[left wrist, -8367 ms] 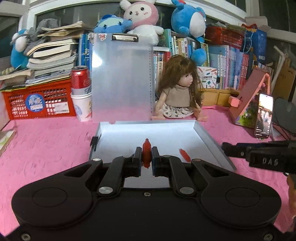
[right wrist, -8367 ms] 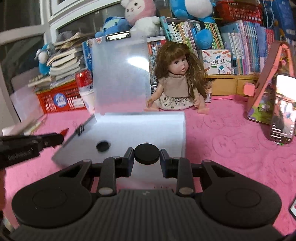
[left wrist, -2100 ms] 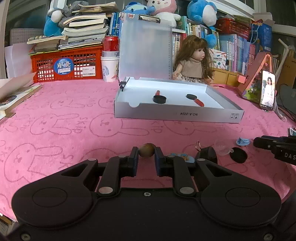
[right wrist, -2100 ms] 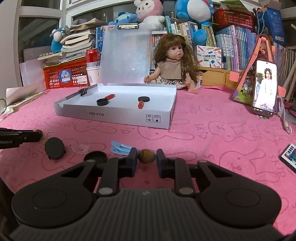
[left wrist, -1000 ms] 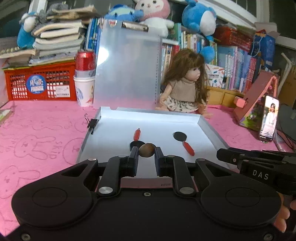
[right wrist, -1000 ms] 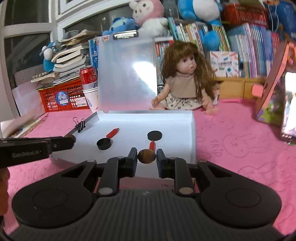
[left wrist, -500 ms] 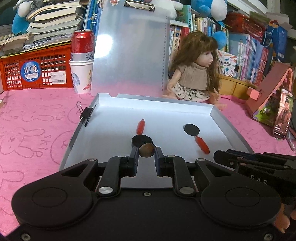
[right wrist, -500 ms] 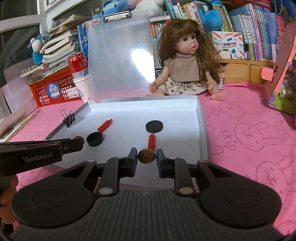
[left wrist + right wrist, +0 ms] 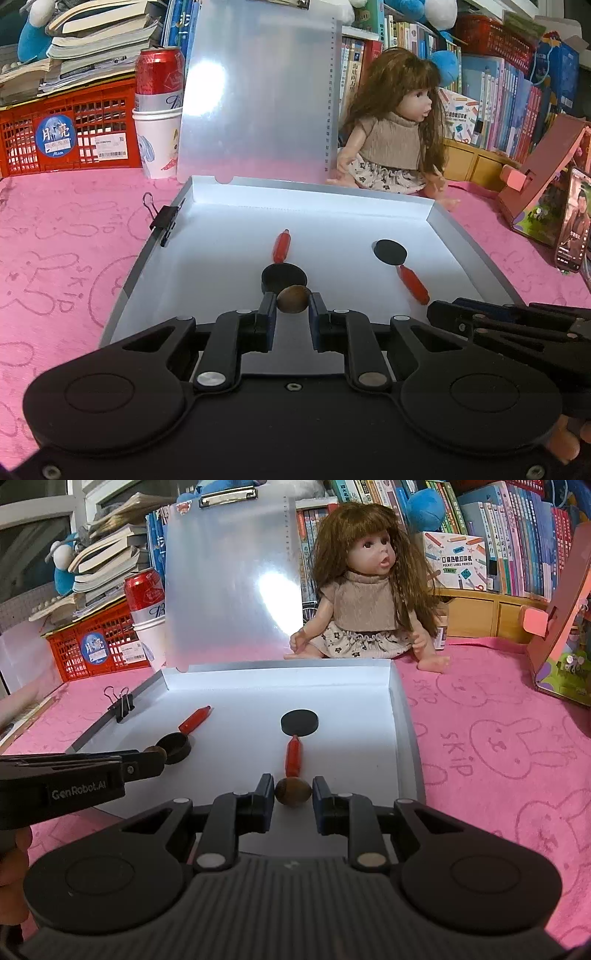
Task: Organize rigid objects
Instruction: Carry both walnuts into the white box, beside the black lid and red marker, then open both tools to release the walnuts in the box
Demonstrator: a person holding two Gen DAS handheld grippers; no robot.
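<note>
Since 1 second ago both grippers sank toward the white tray [image 9: 125,280]. Left gripper [image 9: 292,301] and right gripper [image 9: 293,789] each clamp 1 brown nut, long axis left-right.

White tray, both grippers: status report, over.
Left gripper shut on brown nut; right gripper shut on second nut. Both over white tray. Nothing blocking.

We are in a home, most likely a child's room or study corner — a long-haired doll [image 9: 364,590] sits on a pink rabbit-print cloth [image 9: 498,738], with blue plush toys [image 9: 441,62] perched above rows of books [image 9: 517,539]. A red crate [image 9: 70,136] carries stacked books, and a soda can [image 9: 159,74] stands in a paper cup — ordinary household clutter.
</note>
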